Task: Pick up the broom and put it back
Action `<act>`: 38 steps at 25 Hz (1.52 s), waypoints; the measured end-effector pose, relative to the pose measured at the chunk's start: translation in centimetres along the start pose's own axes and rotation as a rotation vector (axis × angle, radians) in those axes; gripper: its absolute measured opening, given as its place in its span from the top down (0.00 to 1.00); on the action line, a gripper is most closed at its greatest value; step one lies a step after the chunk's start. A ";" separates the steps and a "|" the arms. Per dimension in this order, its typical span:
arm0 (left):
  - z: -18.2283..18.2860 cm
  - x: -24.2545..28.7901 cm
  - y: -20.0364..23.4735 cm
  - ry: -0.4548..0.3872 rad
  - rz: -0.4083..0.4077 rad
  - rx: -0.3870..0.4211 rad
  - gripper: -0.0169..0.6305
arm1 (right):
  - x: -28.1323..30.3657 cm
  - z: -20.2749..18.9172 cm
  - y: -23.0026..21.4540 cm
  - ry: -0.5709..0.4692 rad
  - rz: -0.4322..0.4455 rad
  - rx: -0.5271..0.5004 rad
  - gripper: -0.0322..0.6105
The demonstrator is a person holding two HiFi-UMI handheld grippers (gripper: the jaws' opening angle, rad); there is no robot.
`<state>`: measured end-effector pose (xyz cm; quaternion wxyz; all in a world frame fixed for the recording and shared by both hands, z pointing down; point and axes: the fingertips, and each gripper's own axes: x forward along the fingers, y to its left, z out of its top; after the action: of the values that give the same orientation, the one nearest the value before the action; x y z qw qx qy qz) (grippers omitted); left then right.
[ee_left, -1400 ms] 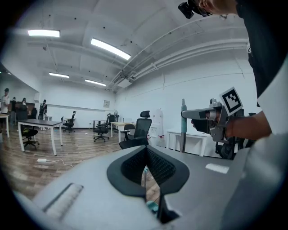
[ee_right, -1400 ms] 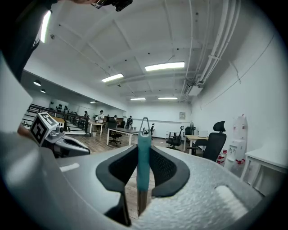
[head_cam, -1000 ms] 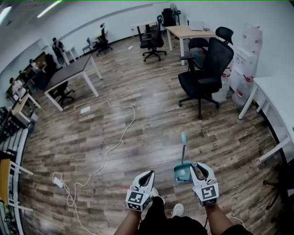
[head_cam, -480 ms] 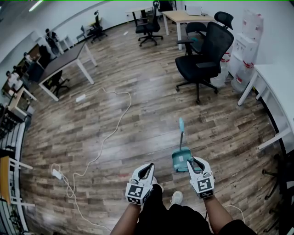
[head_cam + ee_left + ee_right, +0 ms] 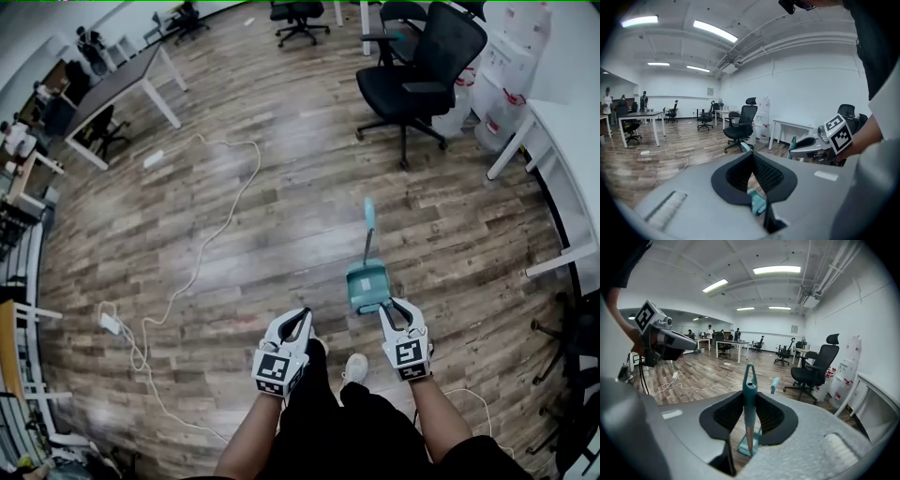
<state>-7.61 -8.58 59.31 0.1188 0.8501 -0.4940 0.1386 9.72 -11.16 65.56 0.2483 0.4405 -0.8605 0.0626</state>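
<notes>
A teal broom (image 5: 749, 385) stands upright with a hanging loop at its top, its lower end in a teal dustpan (image 5: 749, 445). My right gripper (image 5: 750, 393) is shut on the broom's handle just under the loop. From the head view, the dustpan (image 5: 367, 284) sits on the wood floor, its own handle (image 5: 369, 214) pointing away, and the right gripper (image 5: 398, 330) is at its near edge. My left gripper (image 5: 292, 330) hangs to the left, shut, holding nothing. In the left gripper view its pads meet at the tips (image 5: 751, 154).
A black office chair (image 5: 417, 80) stands beyond the dustpan. A white desk (image 5: 562, 141) and water bottles (image 5: 506, 56) line the right side. A white cable (image 5: 202, 253) with a power strip (image 5: 111, 323) trails across the floor at left. My shoe (image 5: 354, 367) is between the grippers.
Both grippers have sunk toward the floor, the right one further, still holding the broom handle. The head view has tipped down, so the dustpan sits higher in the picture.
</notes>
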 end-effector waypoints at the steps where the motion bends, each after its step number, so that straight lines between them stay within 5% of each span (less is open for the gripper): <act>1: -0.2 0.1 -0.1 0.003 -0.001 -0.005 0.94 | 0.2 -0.6 0.1 0.016 0.003 0.001 0.81; 13: -3.0 0.1 0.5 0.033 0.022 -0.062 0.94 | 2.8 -5.7 2.4 0.157 0.066 -0.011 0.81; 38: -2.9 4.8 5.6 0.081 -0.023 -0.077 0.94 | 13.1 -1.6 -3.0 0.152 -0.029 0.095 0.81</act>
<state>-10.52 -14.18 64.08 0.1728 0.8441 -0.4841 0.1523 6.31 -22.01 72.95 0.2925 0.4581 -0.8288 0.1330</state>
